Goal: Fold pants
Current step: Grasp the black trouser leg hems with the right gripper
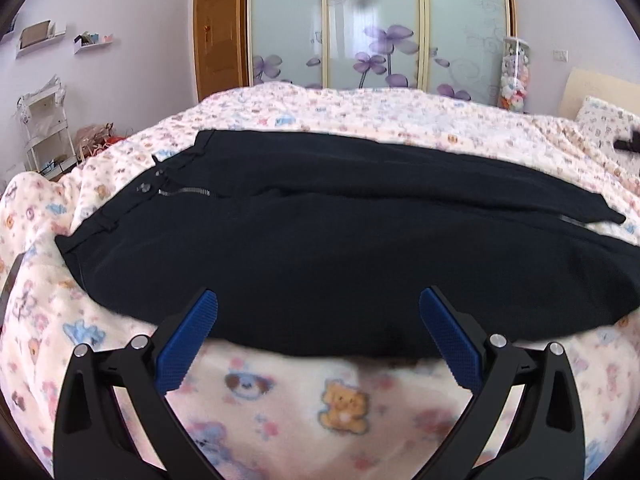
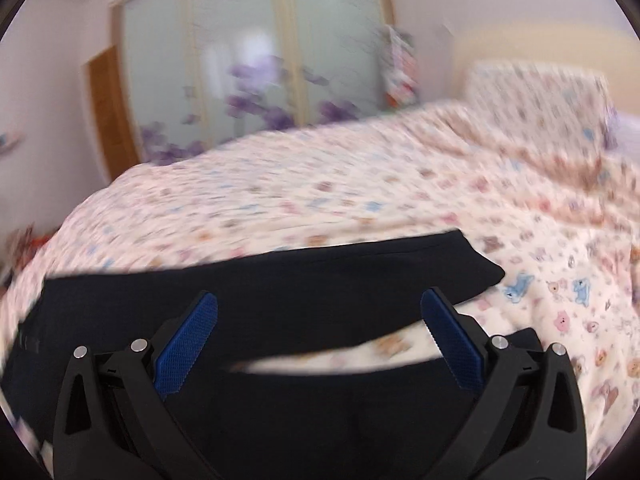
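Black pants (image 1: 320, 248) lie flat on a bed, waistband with zipper and button (image 1: 144, 189) at the left, legs running right. My left gripper (image 1: 318, 304) is open and empty, its blue pads over the pants' near edge. In the right wrist view the two legs (image 2: 280, 284) lie slightly apart, a strip of blanket showing between them. My right gripper (image 2: 319, 304) is open and empty above the near leg (image 2: 320, 408). This view is blurred.
The bed has a cream blanket (image 1: 296, 396) with animal prints and a pillow (image 2: 536, 92) at the right. A wardrobe with frosted floral doors (image 1: 372, 24) stands behind. A white rack (image 1: 44, 128) and wall shelves are at the left.
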A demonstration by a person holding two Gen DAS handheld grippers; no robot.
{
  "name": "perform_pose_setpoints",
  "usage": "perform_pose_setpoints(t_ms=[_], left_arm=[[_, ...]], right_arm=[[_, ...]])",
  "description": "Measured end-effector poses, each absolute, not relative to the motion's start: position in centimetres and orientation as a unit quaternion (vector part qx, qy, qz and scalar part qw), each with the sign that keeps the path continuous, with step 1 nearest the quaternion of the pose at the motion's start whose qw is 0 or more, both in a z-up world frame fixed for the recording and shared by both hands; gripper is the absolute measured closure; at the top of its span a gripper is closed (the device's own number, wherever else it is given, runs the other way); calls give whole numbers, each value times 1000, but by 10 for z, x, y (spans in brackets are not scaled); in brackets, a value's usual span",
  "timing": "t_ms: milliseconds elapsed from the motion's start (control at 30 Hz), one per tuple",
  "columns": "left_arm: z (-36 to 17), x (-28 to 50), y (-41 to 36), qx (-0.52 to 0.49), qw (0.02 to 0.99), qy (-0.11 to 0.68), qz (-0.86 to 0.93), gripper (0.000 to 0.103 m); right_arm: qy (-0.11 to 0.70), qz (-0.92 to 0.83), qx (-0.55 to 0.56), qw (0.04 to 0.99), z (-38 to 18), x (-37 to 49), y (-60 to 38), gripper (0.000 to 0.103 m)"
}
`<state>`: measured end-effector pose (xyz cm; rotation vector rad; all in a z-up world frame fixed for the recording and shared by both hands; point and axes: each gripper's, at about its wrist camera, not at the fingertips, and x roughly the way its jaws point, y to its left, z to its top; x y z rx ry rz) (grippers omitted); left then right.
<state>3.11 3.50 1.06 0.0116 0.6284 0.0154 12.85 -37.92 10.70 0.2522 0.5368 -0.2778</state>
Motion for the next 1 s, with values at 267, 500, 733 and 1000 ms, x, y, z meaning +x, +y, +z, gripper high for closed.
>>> perform_pose_setpoints(t_ms=[267, 500, 733, 1000], left_arm=[[7, 18, 24, 49, 957, 285, 11, 2], [0, 18, 8, 96, 952, 287, 34, 2], [-6, 9, -7, 145, 950, 274, 40, 2], [-16, 21, -3, 137, 939, 314, 22, 2]], right_arm=[[328, -181, 330, 866, 75, 220, -498, 26], [361, -191, 394, 823, 27, 278, -509, 41], [405, -248, 331, 815, 13, 327, -479, 41], [411, -302, 294, 808, -3, 315, -483, 102]])
